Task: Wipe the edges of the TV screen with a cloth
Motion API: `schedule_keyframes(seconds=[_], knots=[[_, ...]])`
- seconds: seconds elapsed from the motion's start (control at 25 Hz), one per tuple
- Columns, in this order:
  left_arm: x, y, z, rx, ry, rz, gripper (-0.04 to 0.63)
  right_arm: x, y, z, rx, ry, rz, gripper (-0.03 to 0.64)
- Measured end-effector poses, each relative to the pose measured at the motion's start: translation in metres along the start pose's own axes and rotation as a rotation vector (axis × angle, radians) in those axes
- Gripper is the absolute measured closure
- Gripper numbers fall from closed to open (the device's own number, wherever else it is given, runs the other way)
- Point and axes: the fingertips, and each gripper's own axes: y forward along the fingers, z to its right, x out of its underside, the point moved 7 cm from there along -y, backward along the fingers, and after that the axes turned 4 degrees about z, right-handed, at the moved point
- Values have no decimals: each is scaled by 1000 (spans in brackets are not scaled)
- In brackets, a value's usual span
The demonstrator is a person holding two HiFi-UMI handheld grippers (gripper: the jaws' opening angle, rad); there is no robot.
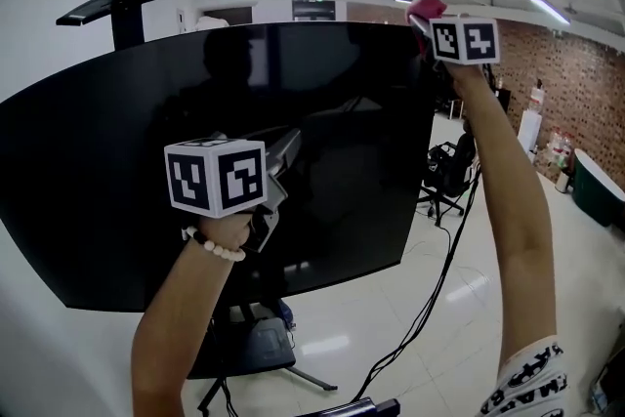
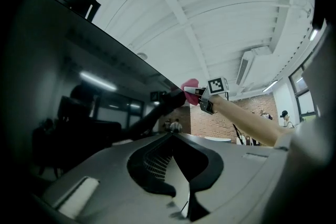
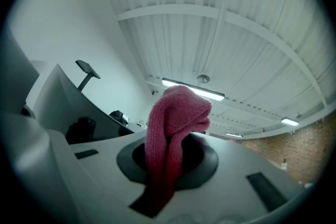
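A large black TV screen on a floor stand fills the head view. A pink cloth sits at the TV's top right corner, with my right gripper shut on it at arm's length above. In the right gripper view the cloth sticks up out of the jaws, and the TV's top edge lies to the left. My left gripper is held in front of the lower middle of the screen. Its jaws look closed with nothing between them. The left gripper view also shows the screen and the far cloth.
A black bracket rises behind the TV's top left. The stand's base and cables lie on the pale floor below. An office chair stands behind the TV's right edge, and a brick wall is at the far right.
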Motion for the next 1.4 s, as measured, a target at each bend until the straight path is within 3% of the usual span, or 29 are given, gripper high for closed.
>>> schedule_keyframes(seconds=[0.12,0.28,0.52,0.72,0.84,1.4], knots=[[-6,-21,-21,-28,7,1,601,-17,8,-33,-35,-119,-67,565],[-20,-60,-58,-64,14,16,600,-45,29,-102,-89,-172,-82,565],[-17,-131,-78,-140,66,-9,600,-63,13,-197,-152,-179,-42,565],[-67,-184,-169,-194,99,-25,601,-124,73,-307,-205,-210,-42,565],[-83,-208,-199,-232,119,-33,600,-149,88,-361,-218,-240,-40,565],[-98,-306,-252,-294,134,-21,601,-212,111,-533,-398,-236,-11,565]])
